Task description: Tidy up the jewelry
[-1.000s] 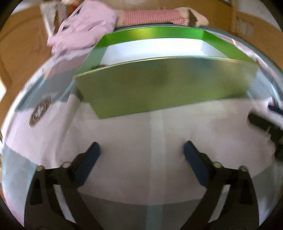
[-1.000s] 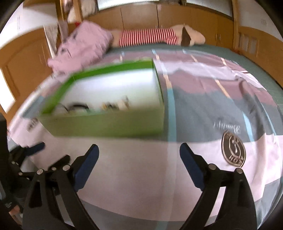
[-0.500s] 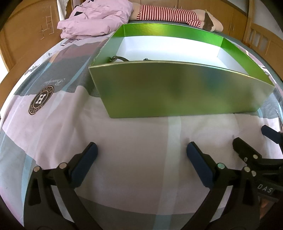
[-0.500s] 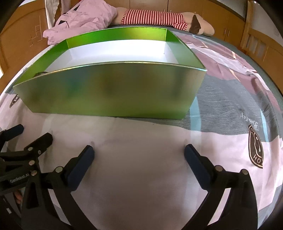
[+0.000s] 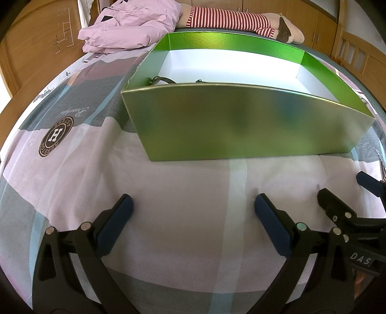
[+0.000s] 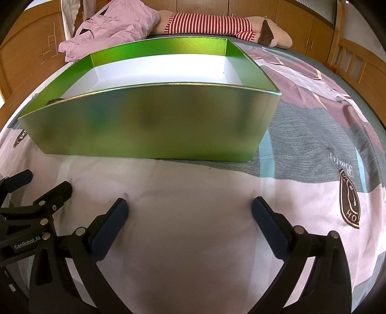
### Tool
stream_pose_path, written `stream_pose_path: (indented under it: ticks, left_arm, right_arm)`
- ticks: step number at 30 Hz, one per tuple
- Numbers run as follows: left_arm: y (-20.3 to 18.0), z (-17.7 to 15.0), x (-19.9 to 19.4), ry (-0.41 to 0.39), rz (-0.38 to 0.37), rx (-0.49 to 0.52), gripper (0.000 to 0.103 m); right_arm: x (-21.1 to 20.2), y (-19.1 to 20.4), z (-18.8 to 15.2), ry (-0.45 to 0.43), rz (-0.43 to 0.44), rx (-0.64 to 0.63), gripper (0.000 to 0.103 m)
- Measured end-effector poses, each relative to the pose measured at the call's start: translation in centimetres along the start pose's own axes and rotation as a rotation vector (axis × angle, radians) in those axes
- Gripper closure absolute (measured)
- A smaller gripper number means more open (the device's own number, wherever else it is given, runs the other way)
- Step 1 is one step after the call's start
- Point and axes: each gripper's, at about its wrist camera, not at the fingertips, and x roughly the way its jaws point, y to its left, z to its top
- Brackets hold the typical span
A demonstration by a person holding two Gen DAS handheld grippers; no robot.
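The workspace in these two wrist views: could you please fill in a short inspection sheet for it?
Surface: patchwork bedspread in pink, grey and blue, with round logo patches.
Job's things: open green box with a white inside stands on the bedspread; a dark looped piece shows above its near wall at the left end, and the rest of the contents are hidden.
Clutter: pink jacket and a striped plush toy at the far end of the bed.
Grippers: left gripper and right gripper both open, holding nothing, side by side short of the box.
Cables: nothing seen.
Surroundings: wooden cabinets around the bed.
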Motion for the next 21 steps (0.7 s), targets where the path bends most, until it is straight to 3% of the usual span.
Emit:
stream_pose_path:
  ticks: [21]
  left_arm:
    - [-0.08, 0.04, 0.14, 0.000, -0.005, 0.007, 0.002]
  right_arm:
    - [0.02, -0.06, 0.02, 0.000, -0.002, -0.003, 0.001]
